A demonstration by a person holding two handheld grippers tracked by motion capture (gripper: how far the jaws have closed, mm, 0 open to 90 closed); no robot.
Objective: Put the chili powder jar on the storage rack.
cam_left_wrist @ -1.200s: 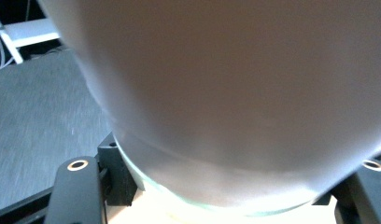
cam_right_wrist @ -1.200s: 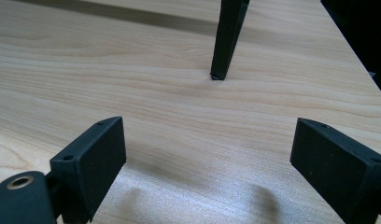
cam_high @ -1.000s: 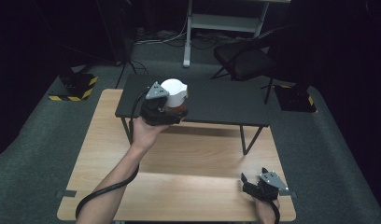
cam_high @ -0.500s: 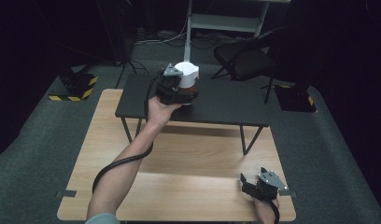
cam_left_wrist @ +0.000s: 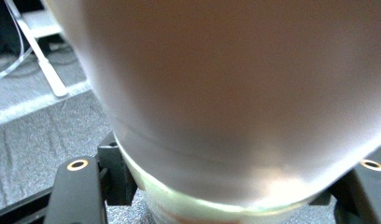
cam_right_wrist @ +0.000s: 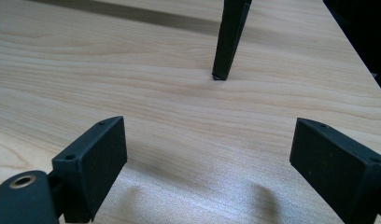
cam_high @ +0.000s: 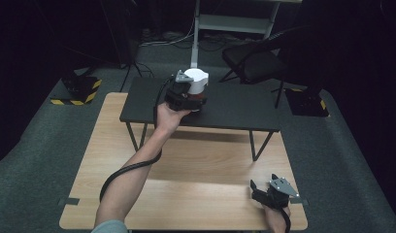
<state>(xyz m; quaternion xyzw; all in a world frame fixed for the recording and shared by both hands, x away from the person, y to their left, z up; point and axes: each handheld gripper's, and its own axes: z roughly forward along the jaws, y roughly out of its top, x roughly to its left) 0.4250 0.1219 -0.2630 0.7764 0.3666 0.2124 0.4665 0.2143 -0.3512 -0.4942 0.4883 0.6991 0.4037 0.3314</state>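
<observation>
Above, the left tongs [cam_high: 192, 94] pinch a white cup [cam_high: 195, 81] over the black stand [cam_high: 235, 104], while the right tongs [cam_high: 258, 190] rest spread on the wooden surface [cam_high: 196, 170].

Left hand-held gripper [cam_high: 193, 94] extended, clamped; right hand-held gripper [cam_high: 264, 191] low, jaws apart.

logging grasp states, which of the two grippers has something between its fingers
The left gripper, up at the black raised shelf, is closed around a white cylindrical container. The right gripper rests open over the bare wooden table.
</observation>
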